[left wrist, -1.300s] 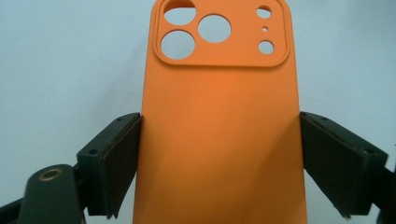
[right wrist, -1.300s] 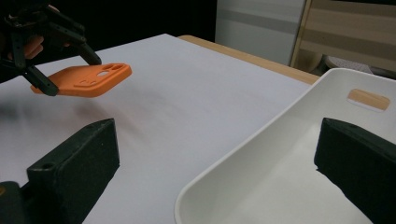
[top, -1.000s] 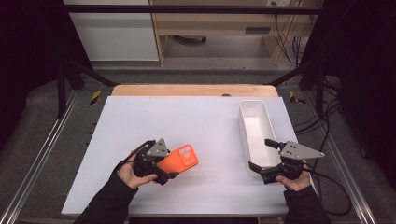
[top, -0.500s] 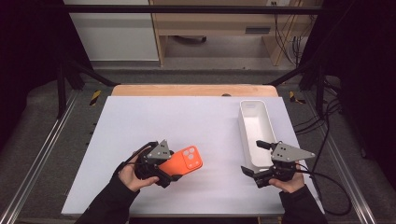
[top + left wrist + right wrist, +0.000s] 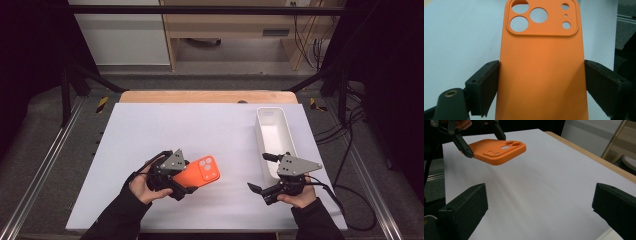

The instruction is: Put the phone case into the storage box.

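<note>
An orange phone case (image 5: 202, 171) with camera cut-outs is held just above the white table top, near the front left. My left gripper (image 5: 186, 181) is shut on it, its black pads (image 5: 487, 82) pressing the long edges of the case (image 5: 541, 75). My right gripper (image 5: 258, 172) stands open at the front right with nothing between its jaws, and it points left at the case. In the right gripper view, that gripper (image 5: 539, 205) looks across bare table at the raised case (image 5: 496, 151) in the other gripper's jaws.
A long white tray (image 5: 260, 131) lies lengthwise at the right of the table, just behind the right gripper. The white table top (image 5: 200, 125) ends in a wooden strip (image 5: 205, 96) at the back. Metal rails run along both sides.
My right gripper has slid left, away from the tray's near end and toward the phone case, still open. The left gripper and the case have kept their place.
</note>
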`<state>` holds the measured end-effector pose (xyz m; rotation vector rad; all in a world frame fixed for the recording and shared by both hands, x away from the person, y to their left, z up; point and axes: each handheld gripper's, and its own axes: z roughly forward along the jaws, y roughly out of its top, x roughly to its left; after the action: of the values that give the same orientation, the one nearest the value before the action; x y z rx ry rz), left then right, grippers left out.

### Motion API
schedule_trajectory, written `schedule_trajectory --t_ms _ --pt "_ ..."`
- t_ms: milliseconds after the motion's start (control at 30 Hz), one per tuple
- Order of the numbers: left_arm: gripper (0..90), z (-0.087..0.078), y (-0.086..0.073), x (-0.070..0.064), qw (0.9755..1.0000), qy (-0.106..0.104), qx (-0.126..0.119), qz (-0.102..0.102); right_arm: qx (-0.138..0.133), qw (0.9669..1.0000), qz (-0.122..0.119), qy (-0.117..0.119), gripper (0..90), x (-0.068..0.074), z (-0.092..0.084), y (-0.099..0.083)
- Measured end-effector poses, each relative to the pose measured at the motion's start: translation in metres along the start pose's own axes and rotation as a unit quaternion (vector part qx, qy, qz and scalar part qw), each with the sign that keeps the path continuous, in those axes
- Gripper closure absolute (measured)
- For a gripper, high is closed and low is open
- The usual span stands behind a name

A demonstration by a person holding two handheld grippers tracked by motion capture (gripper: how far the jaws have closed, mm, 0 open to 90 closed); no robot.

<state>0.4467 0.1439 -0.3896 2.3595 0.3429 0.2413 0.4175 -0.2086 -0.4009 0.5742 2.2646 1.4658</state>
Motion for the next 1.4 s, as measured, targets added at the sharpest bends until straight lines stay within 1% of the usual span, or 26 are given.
schedule_trajectory --t_ms 233,333,533,700,800,967,1033,1100,1133,1400 --pt "15.4 0.003 0.007 0.001 0.9999 -0.006 -0.004 0.011 -0.003 0.9999 -0.009 0.009 0.9 0.004 0.003 0.005" --pt "15.3 0.005 0.009 0.001 0.9999 -0.008 -0.006 0.011 -0.003 0.9998 -0.013 0.014 1.0 0.007 0.005 0.006" --pt "15.3 0.006 0.012 0.001 0.9998 -0.004 -0.009 0.020 -0.001 0.9996 -0.019 0.019 1.1 0.010 0.007 0.007" --pt "15.3 0.007 0.012 0.002 0.9997 0.000 -0.011 0.019 0.000 0.9996 -0.019 0.022 1.1 0.010 0.008 0.007" --pt "15.3 0.007 0.013 0.001 0.9997 0.000 -0.012 0.023 0.000 0.9995 -0.019 0.024 1.1 0.011 0.009 0.007" --pt "15.3 0.008 0.016 0.000 0.9995 -0.005 -0.010 0.030 0.000 0.9993 -0.024 0.029 1.4 0.013 0.010 0.008" --pt "15.4 0.009 0.017 -0.001 0.9993 -0.008 -0.006 0.037 -0.002 0.9992 -0.027 0.031 1.4 0.014 0.011 0.010" --pt "15.3 0.010 0.019 -0.002 0.9991 -0.014 -0.009 0.039 -0.002 0.9990 -0.030 0.033 1.6 0.016 0.011 0.011" --pt "15.3 0.010 0.020 -0.002 0.9989 -0.014 -0.008 0.043 -0.002 0.9989 -0.031 0.035 1.6 0.016 0.011 0.011" --pt "15.3 0.013 0.025 -0.004 0.9982 -0.020 -0.009 0.055 0.001 0.9982 -0.042 0.043 1.8 0.020 0.014 0.014"
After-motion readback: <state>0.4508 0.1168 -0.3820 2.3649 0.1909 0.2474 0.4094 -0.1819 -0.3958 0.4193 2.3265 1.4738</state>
